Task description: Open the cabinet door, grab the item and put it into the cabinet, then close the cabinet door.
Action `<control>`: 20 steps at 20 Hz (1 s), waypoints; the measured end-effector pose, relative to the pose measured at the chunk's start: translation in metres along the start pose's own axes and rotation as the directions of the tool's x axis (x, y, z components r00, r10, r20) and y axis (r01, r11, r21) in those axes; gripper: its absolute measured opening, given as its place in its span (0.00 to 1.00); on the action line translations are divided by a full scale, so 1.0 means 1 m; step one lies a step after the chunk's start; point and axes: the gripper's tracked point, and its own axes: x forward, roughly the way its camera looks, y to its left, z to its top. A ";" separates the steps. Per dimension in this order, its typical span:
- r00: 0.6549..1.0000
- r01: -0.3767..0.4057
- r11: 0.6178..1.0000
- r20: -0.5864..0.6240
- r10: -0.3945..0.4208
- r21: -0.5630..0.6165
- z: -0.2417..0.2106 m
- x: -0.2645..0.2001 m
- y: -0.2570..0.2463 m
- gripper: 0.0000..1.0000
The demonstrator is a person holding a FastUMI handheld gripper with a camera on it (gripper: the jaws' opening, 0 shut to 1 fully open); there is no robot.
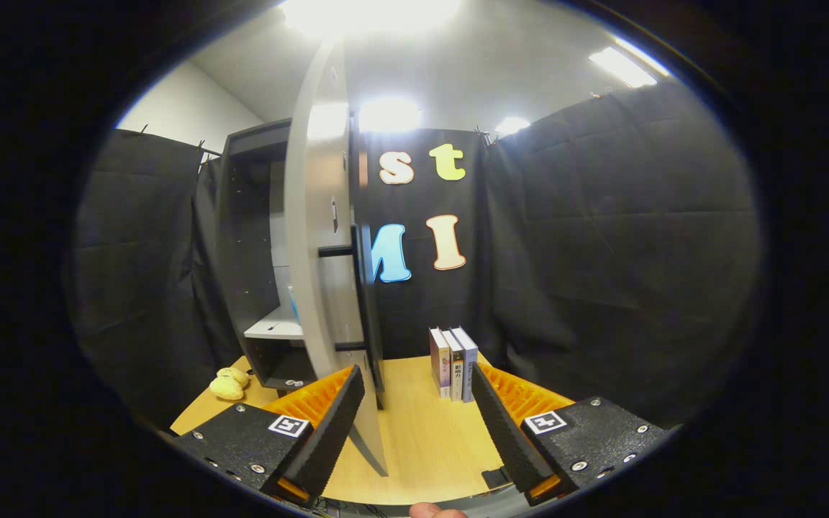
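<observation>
Tongs gaping, gripping nothing; cabinet door standing open between fingers. Swinging toward books risking clipping door edge.

- Black cloth wall encloses the booth on all sides.
- White room wall visible above the cloth.
- Ceiling lights on, glaring.
- Light wooden desk.

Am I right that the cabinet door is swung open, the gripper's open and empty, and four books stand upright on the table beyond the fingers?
Not quite: three books stand there, as the gripper view shows. The cabinet door is open, and the gripper is open and empty.
</observation>
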 end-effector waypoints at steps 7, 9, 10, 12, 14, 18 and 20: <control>0.997 -0.072 0.997 -0.004 0.072 0.027 0.008 0.039 0.003 0.93; 0.997 -0.075 0.997 0.008 0.075 0.012 0.010 0.040 0.004 0.93; 0.996 -0.084 0.996 0.008 0.084 0.017 0.008 0.039 0.007 0.93; 0.996 -0.092 0.995 -0.003 0.092 0.037 0.005 0.036 0.009 0.92; 0.996 -0.085 0.996 -0.004 0.085 0.036 0.006 0.034 0.011 0.92; 0.997 -0.081 0.996 -0.006 0.081 0.047 0.004 0.029 0.027 0.91; 0.996 -0.092 0.995 -0.004 0.092 0.041 0.003 0.026 0.042 0.92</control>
